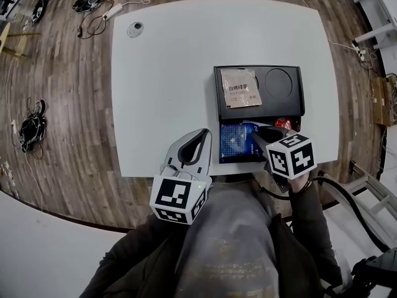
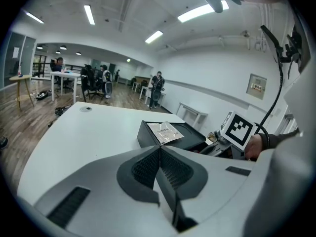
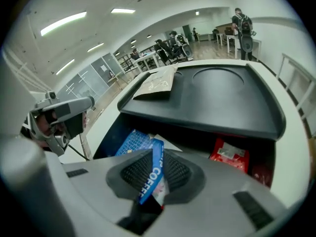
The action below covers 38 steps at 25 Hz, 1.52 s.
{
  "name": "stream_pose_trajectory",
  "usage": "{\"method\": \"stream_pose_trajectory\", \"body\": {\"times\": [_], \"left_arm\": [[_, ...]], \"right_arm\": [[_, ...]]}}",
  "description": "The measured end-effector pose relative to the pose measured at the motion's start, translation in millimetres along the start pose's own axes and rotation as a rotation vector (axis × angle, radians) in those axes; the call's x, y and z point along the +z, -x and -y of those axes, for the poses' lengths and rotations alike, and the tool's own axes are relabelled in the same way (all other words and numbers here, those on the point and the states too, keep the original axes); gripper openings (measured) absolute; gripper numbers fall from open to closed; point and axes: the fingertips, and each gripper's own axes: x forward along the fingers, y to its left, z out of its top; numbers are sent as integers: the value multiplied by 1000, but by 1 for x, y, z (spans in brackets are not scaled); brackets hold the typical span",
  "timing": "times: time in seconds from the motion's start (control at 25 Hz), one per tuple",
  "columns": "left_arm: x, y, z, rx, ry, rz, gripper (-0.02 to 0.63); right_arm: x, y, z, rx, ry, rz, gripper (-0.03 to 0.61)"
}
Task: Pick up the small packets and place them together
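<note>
1. Your worktop (image 1: 167, 85) is white, with a small round disc (image 1: 135, 29) lying near its far left corner.
2. Around it you have a wood floor (image 1: 62, 98).
3. A power strip (image 1: 113, 10) lies on the floor beyond that corner, and a cable tangle (image 1: 31, 128) lies well off to your left.
4. Far across the room a person (image 2: 158, 87) stands and others sit near a desk (image 2: 66, 75), under strip lights (image 2: 89, 14).

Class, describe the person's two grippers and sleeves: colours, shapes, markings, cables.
Both the left gripper and right gripper have light grey shells, dark ribbed jaws and a white cube with black square markers. A black cable trails from the right one. Sleeves are dark.
</note>
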Motion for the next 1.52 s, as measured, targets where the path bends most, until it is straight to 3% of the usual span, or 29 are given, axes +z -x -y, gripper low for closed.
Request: {"method": "stream_pose_trajectory", "body": {"times": [0.08,0.16,0.68,1.0,1.24,1.52], "left_arm": [[-2,1,1,1,5,-1,6],[-3,3,2,2,5,0,6],[10,11,21,-9,-31,62,6],[35,16,29,28,-63,128,6],[45,12,24,75,-62,150,6],[49,-1,17,137,-54,128,6]], "right_arm": [[0,-1,2,-2,-2,-7,68],[0,-2,5,-15,10,-9,5],[33,75,-52,25,155,207,5],[70,132,-68,117,203,337,5],[112,151,-46,140,208,435,5],[133,122,22,127,122,402,5]]}}
